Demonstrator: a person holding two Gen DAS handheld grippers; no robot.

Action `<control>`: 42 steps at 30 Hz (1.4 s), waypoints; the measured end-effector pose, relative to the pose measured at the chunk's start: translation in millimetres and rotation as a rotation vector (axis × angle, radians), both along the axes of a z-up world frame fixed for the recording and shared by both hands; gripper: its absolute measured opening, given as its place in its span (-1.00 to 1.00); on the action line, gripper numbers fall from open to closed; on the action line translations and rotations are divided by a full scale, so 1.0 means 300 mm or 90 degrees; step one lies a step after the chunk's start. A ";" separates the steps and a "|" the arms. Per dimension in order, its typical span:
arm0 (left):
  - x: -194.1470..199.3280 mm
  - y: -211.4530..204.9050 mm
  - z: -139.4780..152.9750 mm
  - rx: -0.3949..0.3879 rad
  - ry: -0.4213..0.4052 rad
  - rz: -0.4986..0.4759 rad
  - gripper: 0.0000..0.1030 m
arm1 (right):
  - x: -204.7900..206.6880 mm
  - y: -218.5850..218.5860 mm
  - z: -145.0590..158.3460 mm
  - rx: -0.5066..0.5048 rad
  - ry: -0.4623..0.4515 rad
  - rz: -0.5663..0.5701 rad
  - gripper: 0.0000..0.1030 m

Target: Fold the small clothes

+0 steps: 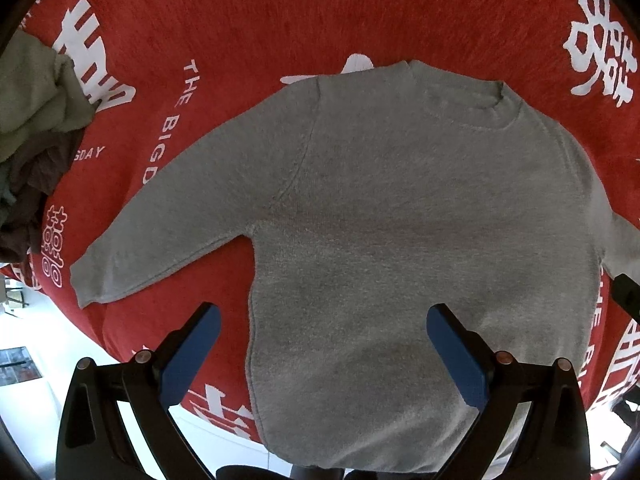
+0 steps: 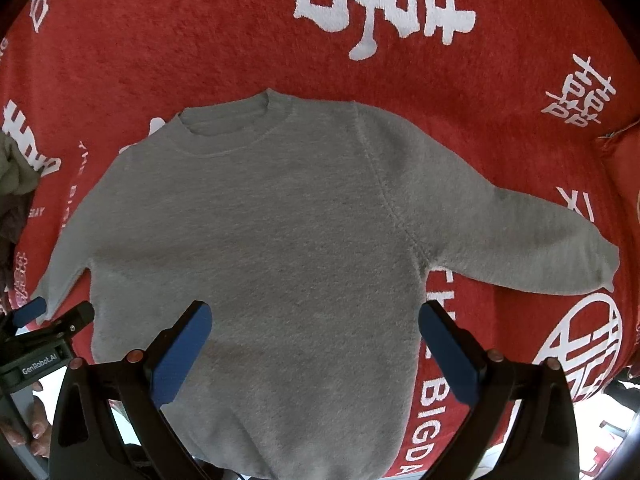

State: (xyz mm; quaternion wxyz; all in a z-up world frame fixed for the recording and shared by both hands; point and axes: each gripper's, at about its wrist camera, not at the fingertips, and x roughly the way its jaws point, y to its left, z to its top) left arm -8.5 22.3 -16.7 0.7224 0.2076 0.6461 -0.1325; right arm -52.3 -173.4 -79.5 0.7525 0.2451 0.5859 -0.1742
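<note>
A small grey sweater lies flat on a red blanket, neck away from me, both sleeves spread out to the sides. It also shows in the right wrist view. My left gripper is open and empty above the sweater's lower left edge, near the hem. My right gripper is open and empty above the sweater's lower right part. The left gripper also shows at the left edge of the right wrist view, near the left cuff.
The red blanket has white characters and lettering. A heap of pale green and dark brown clothes lies at the left. The blanket's front edge drops off to a white floor below.
</note>
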 end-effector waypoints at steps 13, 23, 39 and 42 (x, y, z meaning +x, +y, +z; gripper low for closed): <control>0.008 0.004 -0.014 0.003 0.002 0.004 1.00 | 0.023 0.008 -0.014 0.016 0.001 0.001 1.00; 0.016 0.022 -0.027 0.000 0.005 0.013 1.00 | 0.037 0.018 -0.024 -0.005 0.015 0.004 1.00; 0.006 0.029 -0.035 0.001 0.006 0.014 1.00 | 0.041 0.028 -0.035 -0.003 0.009 0.008 1.00; 0.006 0.029 -0.035 0.001 0.006 0.014 1.00 | 0.041 0.030 -0.036 0.005 0.011 0.009 1.00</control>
